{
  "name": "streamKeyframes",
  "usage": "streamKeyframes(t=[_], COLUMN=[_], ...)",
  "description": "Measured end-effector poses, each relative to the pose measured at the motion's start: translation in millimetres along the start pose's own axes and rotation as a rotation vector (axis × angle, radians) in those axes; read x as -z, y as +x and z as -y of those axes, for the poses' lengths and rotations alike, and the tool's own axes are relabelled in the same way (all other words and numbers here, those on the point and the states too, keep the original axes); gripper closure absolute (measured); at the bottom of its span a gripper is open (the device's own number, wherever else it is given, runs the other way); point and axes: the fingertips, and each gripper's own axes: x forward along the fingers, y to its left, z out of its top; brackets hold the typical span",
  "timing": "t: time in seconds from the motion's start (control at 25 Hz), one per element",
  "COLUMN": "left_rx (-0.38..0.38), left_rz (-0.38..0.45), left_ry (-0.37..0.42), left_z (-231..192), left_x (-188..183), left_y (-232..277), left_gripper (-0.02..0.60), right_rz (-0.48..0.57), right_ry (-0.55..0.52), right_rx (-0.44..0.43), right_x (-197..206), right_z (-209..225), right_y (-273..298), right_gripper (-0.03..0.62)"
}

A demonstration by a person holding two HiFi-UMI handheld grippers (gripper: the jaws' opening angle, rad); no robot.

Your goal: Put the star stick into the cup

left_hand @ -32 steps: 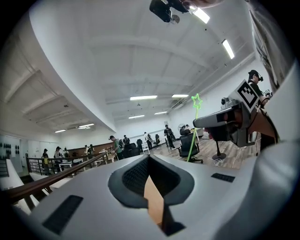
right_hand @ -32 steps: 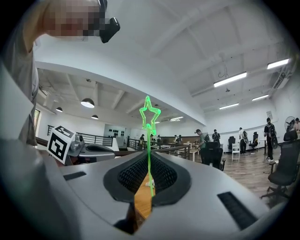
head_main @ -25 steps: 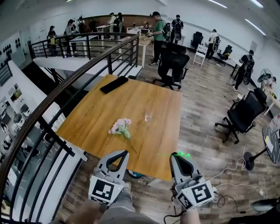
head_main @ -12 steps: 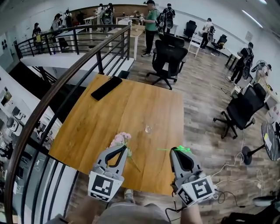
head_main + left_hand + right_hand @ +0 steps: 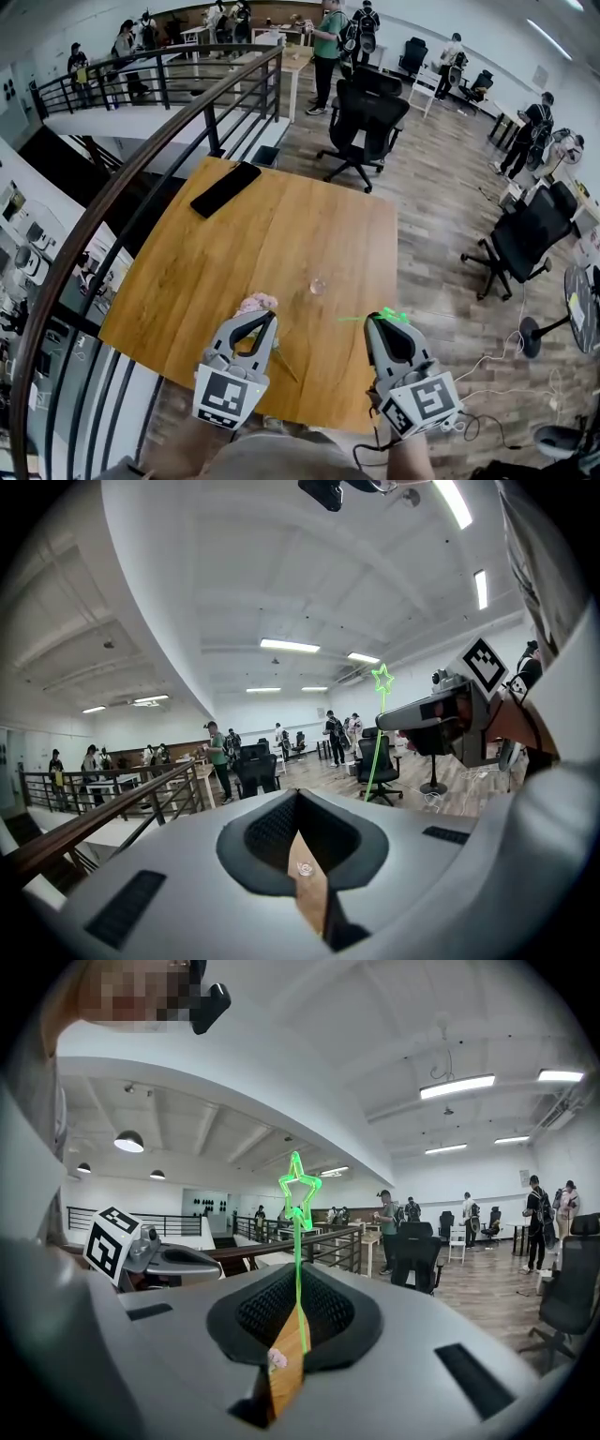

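**Star stick held in right gripper, cup empty on table**

We find the right gripper (image 5: 298,1271) clamped on the green star stick (image 5: 297,1260). The shaft rises from between the closed jaws and the star sits at its free end. In the head view this gripper hangs over the near edge of the wooden table (image 5: 262,234), with the stick well short of the cup (image 5: 317,286).

The cup stands upright near the table's middle, apart from both grippers. The left gripper (image 5: 298,794) has its jaws together with nothing between them. Pink flowers (image 5: 255,304) lie just beside its tips. A flat black object (image 5: 225,189) rests at the far left of the table.
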Motion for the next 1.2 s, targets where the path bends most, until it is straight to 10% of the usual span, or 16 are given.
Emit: streamKeyframes(t=[0.64, 1.2], left_rx=[-0.05, -0.021], left_rz=[-0.008, -0.145], left_ry=[0.028, -0.052], left_z=[-38, -37], left_x=[-9, 67], left_y=[85, 134], left_gripper=[0.566, 0.566], right_rz=[0.06, -0.146], right_ry=[-0.061, 0.007], right_rx=[-0.026, -0.035], right_x=[-23, 105], right_z=[72, 96], right_y=[100, 185], right_gripper=[0.554, 0.554])
